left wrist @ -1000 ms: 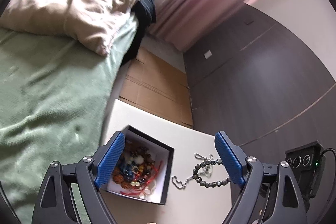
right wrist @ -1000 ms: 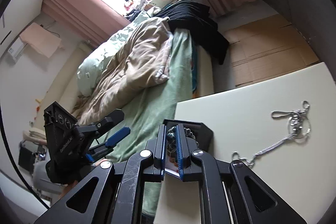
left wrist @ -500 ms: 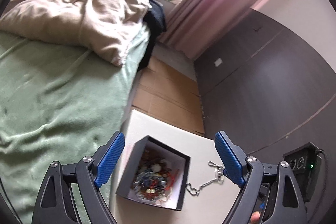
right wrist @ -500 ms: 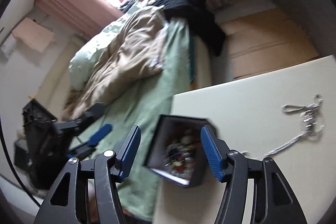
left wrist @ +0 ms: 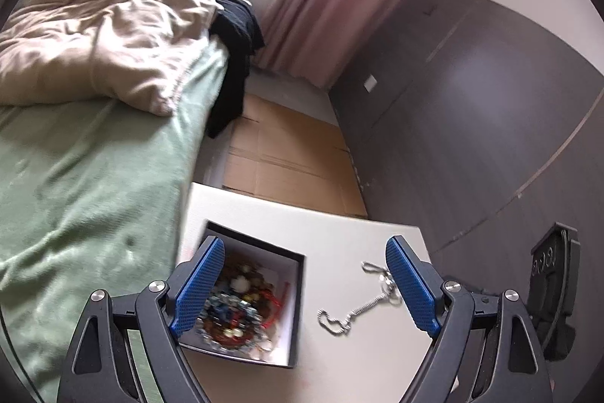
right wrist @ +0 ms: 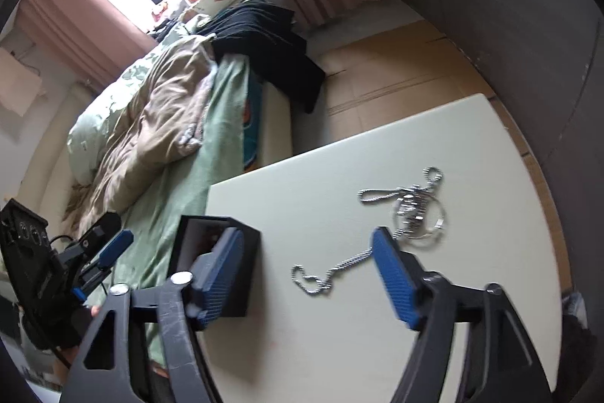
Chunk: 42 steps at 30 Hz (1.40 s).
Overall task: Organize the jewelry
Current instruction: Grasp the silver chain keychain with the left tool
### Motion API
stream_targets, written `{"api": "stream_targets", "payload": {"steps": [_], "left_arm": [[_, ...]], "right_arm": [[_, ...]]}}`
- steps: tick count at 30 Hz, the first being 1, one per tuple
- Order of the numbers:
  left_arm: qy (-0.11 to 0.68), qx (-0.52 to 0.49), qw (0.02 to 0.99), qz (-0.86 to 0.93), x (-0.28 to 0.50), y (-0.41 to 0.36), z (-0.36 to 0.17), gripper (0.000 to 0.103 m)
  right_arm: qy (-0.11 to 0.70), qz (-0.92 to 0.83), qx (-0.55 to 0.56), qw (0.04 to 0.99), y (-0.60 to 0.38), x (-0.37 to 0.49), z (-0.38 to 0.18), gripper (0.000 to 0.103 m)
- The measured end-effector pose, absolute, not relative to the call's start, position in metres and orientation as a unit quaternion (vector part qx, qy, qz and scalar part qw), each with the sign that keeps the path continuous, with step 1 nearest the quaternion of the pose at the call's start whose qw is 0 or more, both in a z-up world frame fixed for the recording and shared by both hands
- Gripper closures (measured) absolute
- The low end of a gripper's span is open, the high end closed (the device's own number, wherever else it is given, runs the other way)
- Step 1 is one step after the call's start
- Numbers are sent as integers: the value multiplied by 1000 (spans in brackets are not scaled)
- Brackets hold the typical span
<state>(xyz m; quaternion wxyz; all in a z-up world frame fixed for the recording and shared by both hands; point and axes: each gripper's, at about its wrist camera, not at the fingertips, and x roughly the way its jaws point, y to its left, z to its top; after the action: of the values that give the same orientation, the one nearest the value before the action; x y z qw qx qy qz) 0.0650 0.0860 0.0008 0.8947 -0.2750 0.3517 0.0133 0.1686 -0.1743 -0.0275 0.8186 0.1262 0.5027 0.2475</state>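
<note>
A black box (left wrist: 296,293) with a white inside holds a heap of mixed beads and bracelets on the left of the white table (left wrist: 351,237). To its right a silver chain (left wrist: 358,308) lies loose on the table. My left gripper (left wrist: 304,246) hovers open above both, its left finger over the box. In the right wrist view, my right gripper (right wrist: 307,237) hangs over the table with its jaws opening and nothing pressed between them. The lower loop of the chain (right wrist: 407,210) lies in the gap, and the box (right wrist: 249,252) is behind its left finger.
A bed with a green sheet (left wrist: 75,176) and a beige duvet (left wrist: 105,44) borders the table's left edge. Flattened cardboard (left wrist: 287,153) covers the floor beyond the table, beside a dark wardrobe (left wrist: 472,108). My left gripper (right wrist: 109,248) shows at the left of the right wrist view.
The right gripper, shut on a dark bead string over the box a second ago, has opened, let it go and swung right towards the chain. The left gripper stayed open and shifted sideways.
</note>
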Motion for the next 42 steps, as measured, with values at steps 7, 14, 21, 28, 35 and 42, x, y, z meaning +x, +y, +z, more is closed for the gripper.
{"api": "stream_targets", "payload": {"steps": [7, 14, 21, 28, 35, 42], "left_arm": [[378, -244, 893, -14, 82, 49, -10, 15], [400, -215, 890, -37, 102, 11, -22, 23], [445, -201, 871, -52, 136, -19, -43, 46], [477, -166, 860, -73, 170, -66, -55, 61], [515, -123, 845, -79, 200, -109, -70, 71], [539, -90, 836, -54, 219, -130, -87, 78]], "right_arm": [[530, 206, 174, 804, -215, 182, -42, 17], [548, 188, 193, 792, -235, 195, -52, 8], [550, 163, 200, 795, -273, 211, -54, 8], [537, 148, 195, 807, -302, 221, -51, 8], [512, 134, 219, 820, -333, 228, -42, 8], [522, 97, 220, 818, -357, 234, -46, 8]]}}
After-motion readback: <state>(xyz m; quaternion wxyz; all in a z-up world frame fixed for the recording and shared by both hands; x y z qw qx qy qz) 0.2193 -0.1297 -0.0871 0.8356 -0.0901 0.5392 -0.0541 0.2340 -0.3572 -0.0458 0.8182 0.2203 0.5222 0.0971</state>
